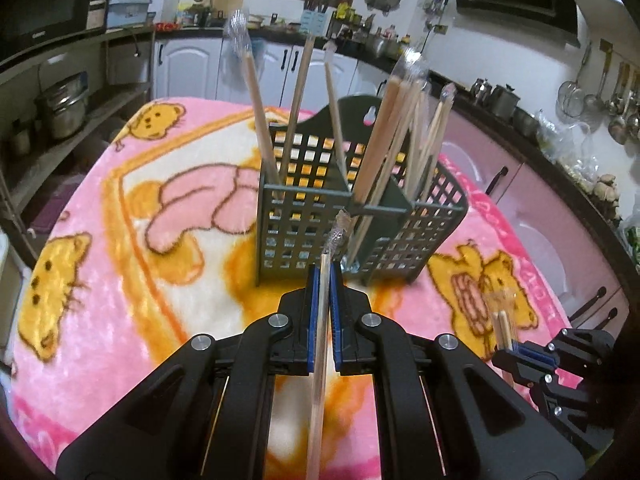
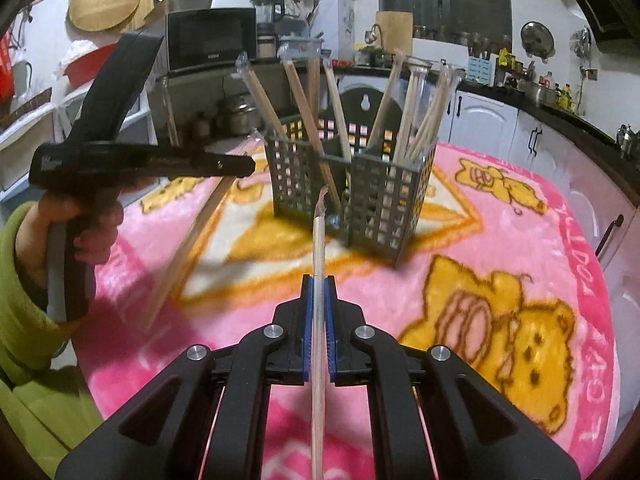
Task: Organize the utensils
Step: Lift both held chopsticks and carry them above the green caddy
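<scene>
Claws both clenched: left claw (image 1: 325, 280) on wrapped chopsticks (image 1: 320, 344), right claw (image 2: 319, 286) on another wrapped pair (image 2: 318, 320), near grey basket (image 2: 372, 200). Blanket (image 2: 560, 260) lettering unreadable.

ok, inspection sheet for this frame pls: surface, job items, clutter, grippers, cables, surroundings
Surface: round table under a pink bear-print blanket.
Job's things: grey lattice caddy with two compartments, upright on the blanket; wrapped chopsticks lean in both.
Clutter: nothing seen on the blanket besides the caddy.
Grippers: left gripper shut on a wrapped chopstick pair; right gripper shut on a second wrapped pair. Both point toward the caddy.
Cables: nothing seen.
Surroundings: kitchen; microwave, white cabinets, hanging ladles.
</scene>
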A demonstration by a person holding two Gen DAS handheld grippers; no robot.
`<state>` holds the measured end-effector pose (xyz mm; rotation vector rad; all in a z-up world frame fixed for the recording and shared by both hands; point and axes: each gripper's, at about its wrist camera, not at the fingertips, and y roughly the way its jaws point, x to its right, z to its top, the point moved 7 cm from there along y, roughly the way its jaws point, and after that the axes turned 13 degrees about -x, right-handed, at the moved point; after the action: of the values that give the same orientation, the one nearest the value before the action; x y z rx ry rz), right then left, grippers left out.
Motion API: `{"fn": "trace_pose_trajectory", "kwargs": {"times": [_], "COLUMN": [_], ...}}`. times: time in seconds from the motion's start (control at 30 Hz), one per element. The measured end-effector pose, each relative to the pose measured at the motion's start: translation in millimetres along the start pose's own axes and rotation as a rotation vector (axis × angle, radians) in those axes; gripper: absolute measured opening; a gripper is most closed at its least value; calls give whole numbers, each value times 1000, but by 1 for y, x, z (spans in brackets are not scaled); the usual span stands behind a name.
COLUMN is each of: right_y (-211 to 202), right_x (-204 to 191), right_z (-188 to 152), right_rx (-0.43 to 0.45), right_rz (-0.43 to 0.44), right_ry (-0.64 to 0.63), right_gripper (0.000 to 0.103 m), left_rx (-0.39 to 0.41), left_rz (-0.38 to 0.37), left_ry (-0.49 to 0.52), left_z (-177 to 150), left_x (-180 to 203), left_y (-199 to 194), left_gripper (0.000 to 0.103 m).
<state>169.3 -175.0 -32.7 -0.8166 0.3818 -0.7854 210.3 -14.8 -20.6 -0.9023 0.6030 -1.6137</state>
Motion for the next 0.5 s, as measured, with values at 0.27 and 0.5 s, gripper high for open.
{"fn": "trace_pose_trajectory", "kwargs": {"times": [0.27,0.5], "right_y": [-14,-25], "right_x": [-4,-6], "right_z": [20,35], "right_rx": [66,113], "right_rz": [4,4], "right_ry": [5,12], "right_gripper": [6,6], "left_rx": [62,102], "left_rz": [-15,-27], "left_ry": [5,-1], "left_z": [6,13], "left_x": [5,4], "left_y": [-24,-40], "left_gripper": [3,3]}}
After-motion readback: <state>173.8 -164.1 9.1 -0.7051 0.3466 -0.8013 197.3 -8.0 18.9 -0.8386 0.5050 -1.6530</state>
